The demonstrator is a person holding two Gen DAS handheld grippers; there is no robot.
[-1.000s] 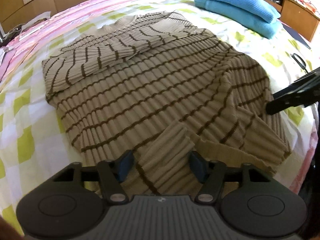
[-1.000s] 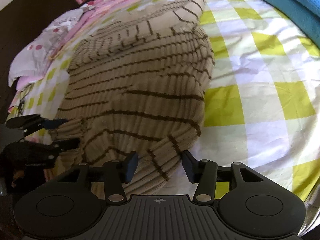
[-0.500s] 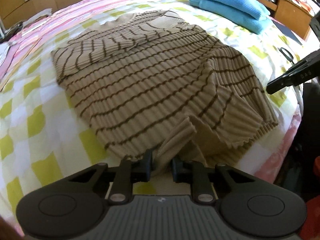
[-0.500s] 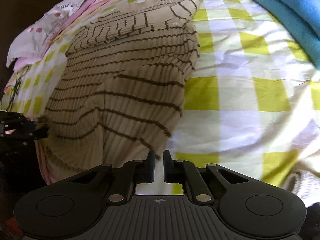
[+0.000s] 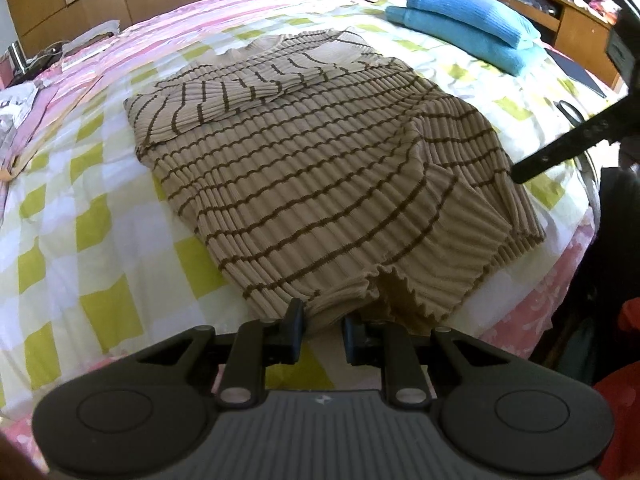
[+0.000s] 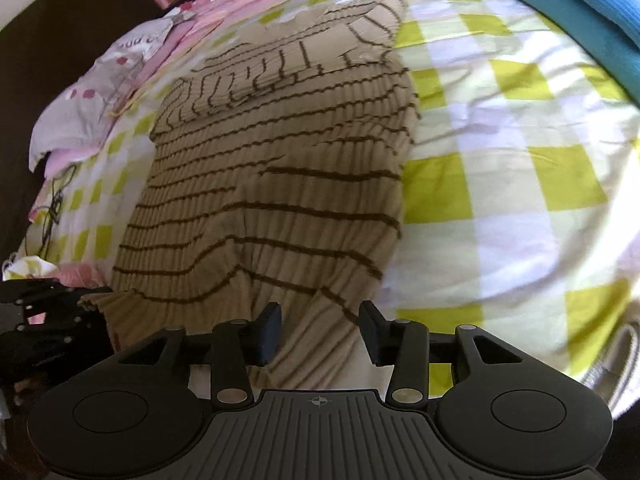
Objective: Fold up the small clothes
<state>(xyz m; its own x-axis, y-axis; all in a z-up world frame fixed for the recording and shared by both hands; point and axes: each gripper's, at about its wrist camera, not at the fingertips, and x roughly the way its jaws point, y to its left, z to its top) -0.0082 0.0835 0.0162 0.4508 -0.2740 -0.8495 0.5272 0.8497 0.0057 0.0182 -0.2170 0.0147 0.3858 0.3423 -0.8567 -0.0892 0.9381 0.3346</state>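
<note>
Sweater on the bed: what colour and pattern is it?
Tan ribbed knit sweater with thin dark brown stripes; clearest in the left wrist view.

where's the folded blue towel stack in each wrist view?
Left wrist: the folded blue towel stack lies upper right, beyond the tan ribbed sweater with brown stripes.
Right wrist: the stack is cut off at the top right corner, right of the sweater.
Shared landmark: the yellow-and-white checked bedsheet under both.

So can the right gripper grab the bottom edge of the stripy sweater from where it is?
Probably yes. The right gripper is opening with the sweater hem lying between its fingers, nothing blocking.
</note>
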